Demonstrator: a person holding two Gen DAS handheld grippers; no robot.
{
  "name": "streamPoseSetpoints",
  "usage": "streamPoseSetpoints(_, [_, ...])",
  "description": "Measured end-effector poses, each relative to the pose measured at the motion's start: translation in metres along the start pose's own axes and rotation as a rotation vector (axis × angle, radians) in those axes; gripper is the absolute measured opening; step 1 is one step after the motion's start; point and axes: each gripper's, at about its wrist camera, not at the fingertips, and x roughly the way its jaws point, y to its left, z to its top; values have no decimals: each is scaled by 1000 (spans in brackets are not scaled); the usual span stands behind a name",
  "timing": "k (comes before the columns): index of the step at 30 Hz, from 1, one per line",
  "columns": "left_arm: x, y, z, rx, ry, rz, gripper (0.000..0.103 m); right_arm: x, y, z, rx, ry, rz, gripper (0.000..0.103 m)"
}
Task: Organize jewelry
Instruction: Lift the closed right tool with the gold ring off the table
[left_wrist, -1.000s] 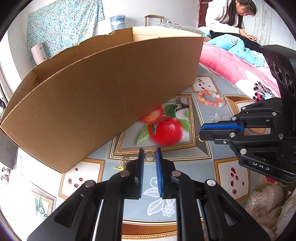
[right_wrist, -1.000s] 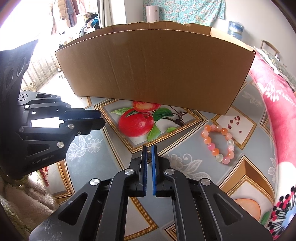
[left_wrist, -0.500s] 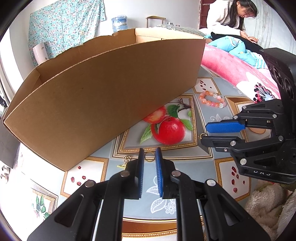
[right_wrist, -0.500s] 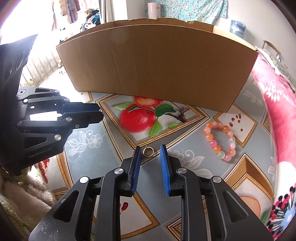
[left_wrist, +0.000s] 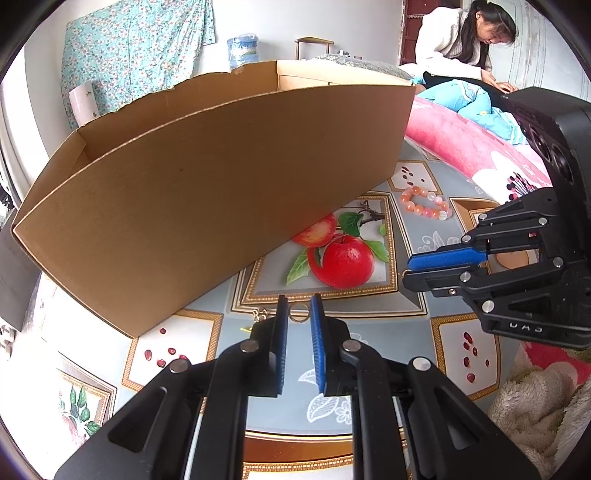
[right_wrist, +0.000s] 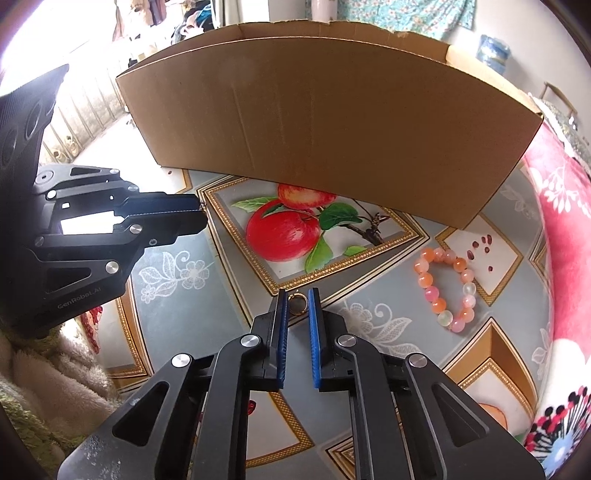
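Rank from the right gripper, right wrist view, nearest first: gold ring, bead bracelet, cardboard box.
1. gold ring: sits between the tips of the right gripper, dead ahead on the tablecloth.
2. bead bracelet: off to the right, flat on the cloth.
3. cardboard box: farthest, standing across the back, beyond the printed apple.

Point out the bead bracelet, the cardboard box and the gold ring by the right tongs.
bead bracelet (right_wrist: 445, 290): right wrist view, on a pink bead at its lower left.
cardboard box (right_wrist: 332, 125): right wrist view, middle of its near wall.
gold ring (right_wrist: 297, 305): right wrist view, on its band, between the blue pads.
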Motion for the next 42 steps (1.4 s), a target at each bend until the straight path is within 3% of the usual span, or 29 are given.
streamPoseSetpoints(6, [-3,5,-3,-15,-12,-11,12,-8,-6,3,-1,12,-11,7])
streamPoseSetpoints(8, [-4,6,-4,-19,-15,-15,12,-8,-5,4,1,16,-12,0])
streamPoseSetpoints(16, [-14,9,-8,-29,-36,-21,12,-14,-1,8,8,23,-7,0])
streamPoseSetpoints(20, [-17,8,-10,-28,-39,-19,12,-17,2,14,26,53,26,22])
streamPoseSetpoints(21, [-17,8,-10,-29,-42,-20,12,-17,2,16,22,60,32,22])
streamPoseSetpoints(25, [-19,7,-11,-32,-55,-27,12,-8,-2,23,-6,153,57,22])
streamPoseSetpoints(34, [-22,16,-17,-52,-77,-50,12,11,9,50,-153,321,25,9])
streamPoseSetpoints(42, [-25,25,-21,-83,-96,-60,12,28,22,68,-185,375,23,8])
